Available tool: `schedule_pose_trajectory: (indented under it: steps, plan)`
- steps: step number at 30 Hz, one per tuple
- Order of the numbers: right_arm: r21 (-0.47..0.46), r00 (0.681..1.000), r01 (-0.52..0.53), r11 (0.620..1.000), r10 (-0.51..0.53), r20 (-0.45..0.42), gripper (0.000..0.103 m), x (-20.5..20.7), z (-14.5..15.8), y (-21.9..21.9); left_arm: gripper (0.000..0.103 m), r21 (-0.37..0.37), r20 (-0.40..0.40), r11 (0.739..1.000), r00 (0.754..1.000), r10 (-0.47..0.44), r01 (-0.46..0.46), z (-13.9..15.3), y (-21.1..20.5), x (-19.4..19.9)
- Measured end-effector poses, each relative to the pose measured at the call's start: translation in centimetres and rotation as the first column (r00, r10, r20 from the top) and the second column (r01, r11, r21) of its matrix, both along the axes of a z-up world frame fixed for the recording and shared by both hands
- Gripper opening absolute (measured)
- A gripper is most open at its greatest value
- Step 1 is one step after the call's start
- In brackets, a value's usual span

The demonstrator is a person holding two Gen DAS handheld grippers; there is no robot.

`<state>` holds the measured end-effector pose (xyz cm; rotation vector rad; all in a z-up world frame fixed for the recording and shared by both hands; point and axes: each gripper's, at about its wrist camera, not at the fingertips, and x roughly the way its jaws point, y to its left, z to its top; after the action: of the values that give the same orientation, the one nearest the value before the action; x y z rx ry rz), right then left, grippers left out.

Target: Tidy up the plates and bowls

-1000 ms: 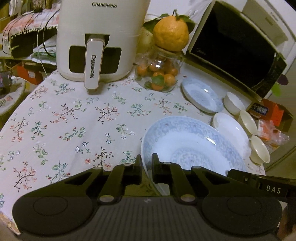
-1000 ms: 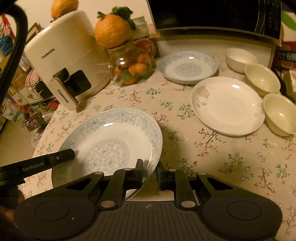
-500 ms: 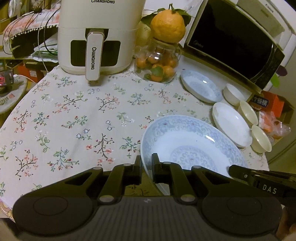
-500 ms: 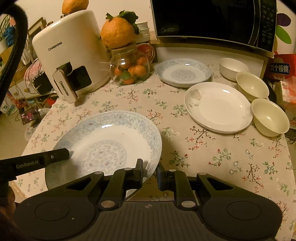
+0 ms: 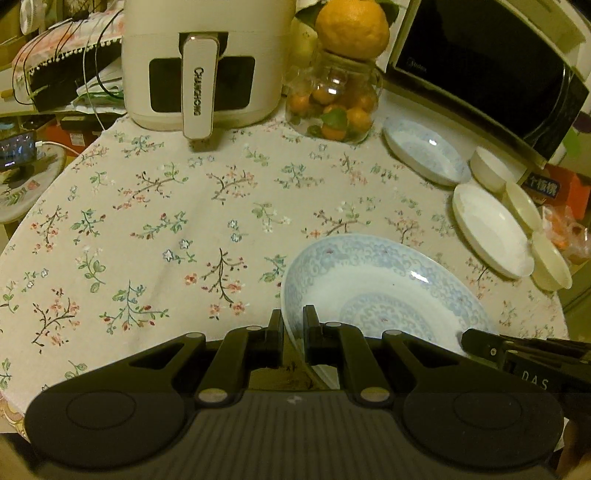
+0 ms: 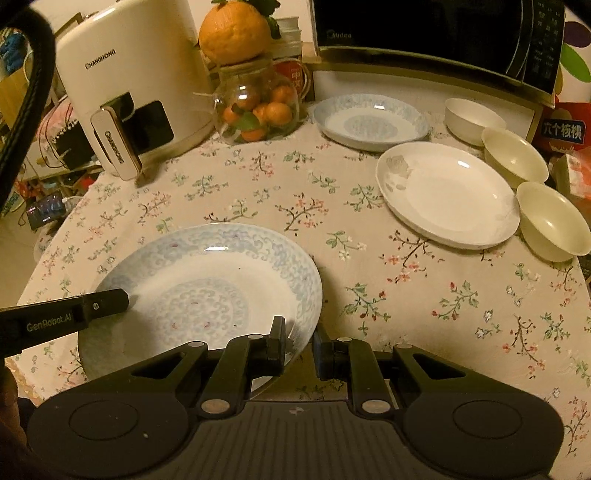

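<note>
Blue-patterned porcelain fills the lower right of the left wrist view: a large round plate with a pale blue scroll rim (image 5: 380, 291) is clamped at its left edge by the left hand-held gripper (image 5: 293, 325), jaws closed on the rim. It sits low over the desk with the floral cloth (image 5: 155, 229). Further right lie a smaller blue-rimmed plate (image 5: 424, 155), a plain white plate (image 5: 487, 229) and three cream bowls; a white air fryer (image 5: 207, 62) and a glass jar of small oranges (image 5: 332, 103) stand at the back.

From the right wrist view, the right hand-held gripper (image 6: 299, 343) pinches the same large plate (image 6: 207, 291) at its right rim, jaws closed on it. The left gripper's finger reaches in at the plate's left edge. A black microwave (image 6: 436, 29) stands behind the bowls.
</note>
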<state>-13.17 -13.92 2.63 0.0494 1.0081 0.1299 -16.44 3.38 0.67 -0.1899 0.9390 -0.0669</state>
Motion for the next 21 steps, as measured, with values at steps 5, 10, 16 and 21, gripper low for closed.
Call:
schedule_pose_trajectory:
  steps: [5,10,16,21]
  plan:
    - [-0.006,0.999,0.015,1.000,-0.015,-0.038,0.016,0.2,-1.0,-0.3,0.009,0.028,-0.010,0.999,1.000,-0.016,0.016,-0.6,-0.6,0.0]
    - [-0.005,0.997,0.019,1.000,-0.020,-0.070,0.016,0.2,-1.6,-0.4,0.010,0.038,-0.028,0.999,1.000,-0.011,0.012,-1.0,-0.8,0.2]
    - [-0.030,0.997,0.008,1.000,-0.010,-0.076,0.017,0.2,-1.9,0.0,0.012,0.061,-0.040,0.998,0.999,-0.017,0.020,-1.5,-1.1,0.3]
    - [-0.029,0.997,0.014,0.999,-0.016,-0.075,0.017,0.5,-1.8,-0.1,0.012,0.056,-0.041,0.998,0.999,-0.017,0.019,-1.5,-1.1,0.6]
